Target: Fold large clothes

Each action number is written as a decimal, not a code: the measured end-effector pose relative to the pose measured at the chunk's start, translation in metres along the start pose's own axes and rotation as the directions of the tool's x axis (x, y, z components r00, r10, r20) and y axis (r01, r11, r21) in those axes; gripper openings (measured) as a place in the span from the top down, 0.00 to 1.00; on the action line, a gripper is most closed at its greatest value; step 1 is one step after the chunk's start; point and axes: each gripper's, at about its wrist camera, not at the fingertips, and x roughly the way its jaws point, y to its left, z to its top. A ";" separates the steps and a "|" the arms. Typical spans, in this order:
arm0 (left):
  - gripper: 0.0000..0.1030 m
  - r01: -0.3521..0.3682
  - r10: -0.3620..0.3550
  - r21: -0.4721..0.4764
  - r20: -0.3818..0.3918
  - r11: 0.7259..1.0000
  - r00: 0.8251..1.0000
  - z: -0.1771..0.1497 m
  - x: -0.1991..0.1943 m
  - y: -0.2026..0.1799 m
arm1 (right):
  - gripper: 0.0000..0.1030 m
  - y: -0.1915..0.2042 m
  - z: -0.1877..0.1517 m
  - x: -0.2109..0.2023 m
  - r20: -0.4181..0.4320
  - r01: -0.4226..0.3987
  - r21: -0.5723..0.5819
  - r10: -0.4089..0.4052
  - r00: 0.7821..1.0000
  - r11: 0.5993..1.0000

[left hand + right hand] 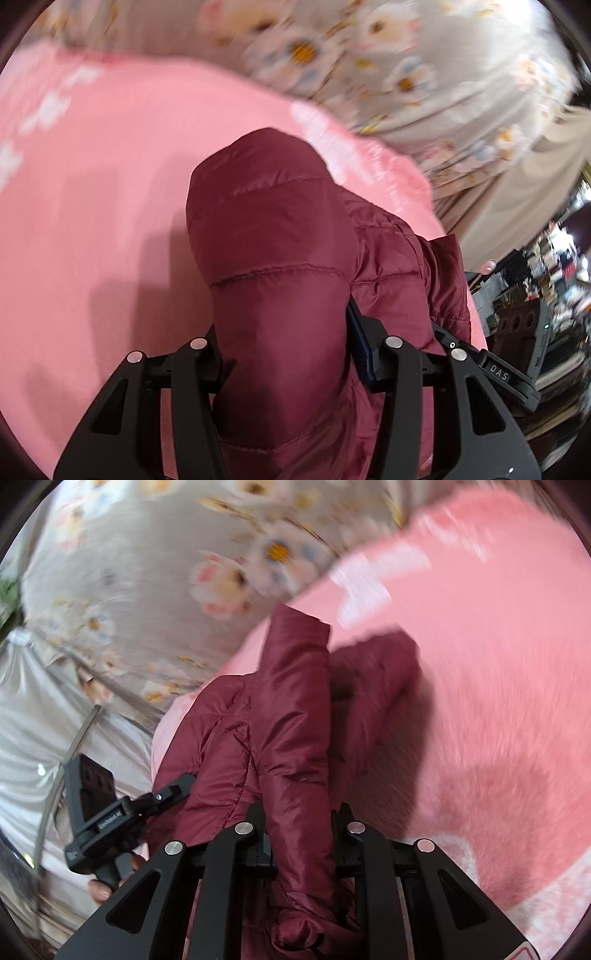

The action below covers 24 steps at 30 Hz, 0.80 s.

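A maroon quilted puffer jacket [273,236] is held up over a pink bed cover [96,206]. My left gripper [284,354] is shut on a thick fold of the jacket, which bulges forward over the fingers and hides their tips. In the right wrist view my right gripper [301,834] is shut on another fold of the jacket [295,709], which stands up between the fingers. The left gripper [107,812] shows at the left of that view, close beside the jacket. The pink cover [491,672] lies to the right.
A grey floral curtain [399,62] hangs behind the bed, also in the right wrist view [122,590]. Cluttered shelves and dark boxes [546,295] stand off the bed's right edge. White fabric and a metal rail [55,760] are at the left.
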 end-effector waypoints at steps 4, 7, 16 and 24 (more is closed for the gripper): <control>0.54 0.009 -0.024 0.122 0.120 0.993 0.992 0.017 -0.049 -0.033 | 0.84 0.058 0.018 -0.046 0.147 0.001 -0.146 0.021 0.989 0.989; 0.53 0.010 -0.057 0.203 0.225 0.979 0.973 0.031 -0.096 -0.053 | 0.84 0.098 0.032 -0.071 0.234 -0.023 -0.222 0.076 0.969 0.975; 0.53 -0.022 -0.115 0.306 0.420 0.952 0.900 0.075 -0.194 -0.043 | 0.83 0.188 0.057 -0.070 0.326 -0.071 -0.381 0.206 0.923 0.922; 0.51 -0.094 -0.035 0.279 0.425 0.956 0.904 0.100 -0.186 0.036 | 0.83 0.200 0.066 0.027 0.246 -0.092 -0.381 0.197 0.949 0.920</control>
